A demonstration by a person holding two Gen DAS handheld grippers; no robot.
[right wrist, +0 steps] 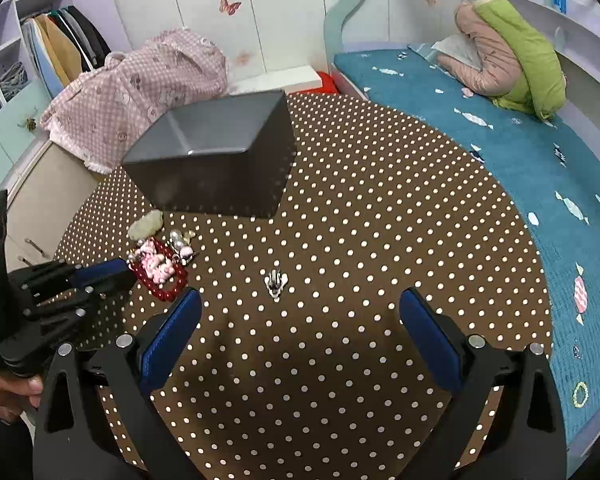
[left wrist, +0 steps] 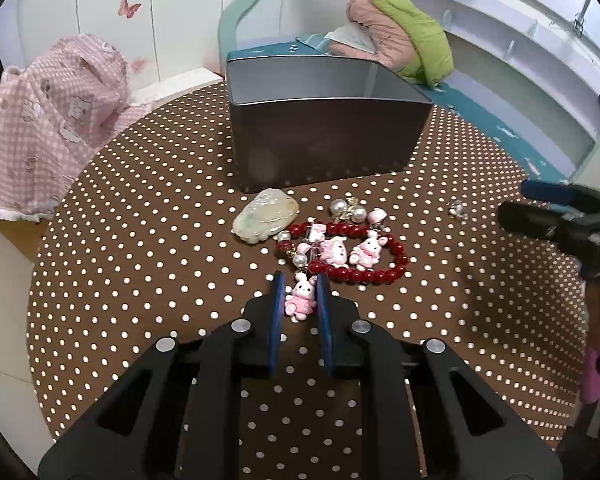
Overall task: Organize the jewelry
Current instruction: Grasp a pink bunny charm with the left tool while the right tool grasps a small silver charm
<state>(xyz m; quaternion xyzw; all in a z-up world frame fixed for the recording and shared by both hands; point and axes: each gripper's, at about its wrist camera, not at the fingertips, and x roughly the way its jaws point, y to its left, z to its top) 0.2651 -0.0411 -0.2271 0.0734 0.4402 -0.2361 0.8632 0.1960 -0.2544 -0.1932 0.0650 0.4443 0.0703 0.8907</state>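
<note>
Left wrist view: left gripper [left wrist: 300, 292] pinches pink rabbit charm [left wrist: 301, 300] at the near edge of the jewelry pile beside red bead bracelet [left wrist: 342, 256]; lift straight, clear of snagging beads, toward grey tin box [left wrist: 324, 136]; right gripper [right wrist: 300, 312] hangs wide, holding nothing.

You've got a brown tablecloth [left wrist: 140, 240] with white polka dots, a dark grey metal box [left wrist: 320, 136], a red bead bracelet [left wrist: 364, 274], pink-and-white bunny charms [left wrist: 366, 254], a pale green jade pendant [left wrist: 266, 216], silvery pearls [left wrist: 348, 208]. Your gripper pads [left wrist: 277, 312] are blue on black frames. Teal bedspread [right wrist: 520, 152], pink checked cloth [left wrist: 40, 120].
</note>
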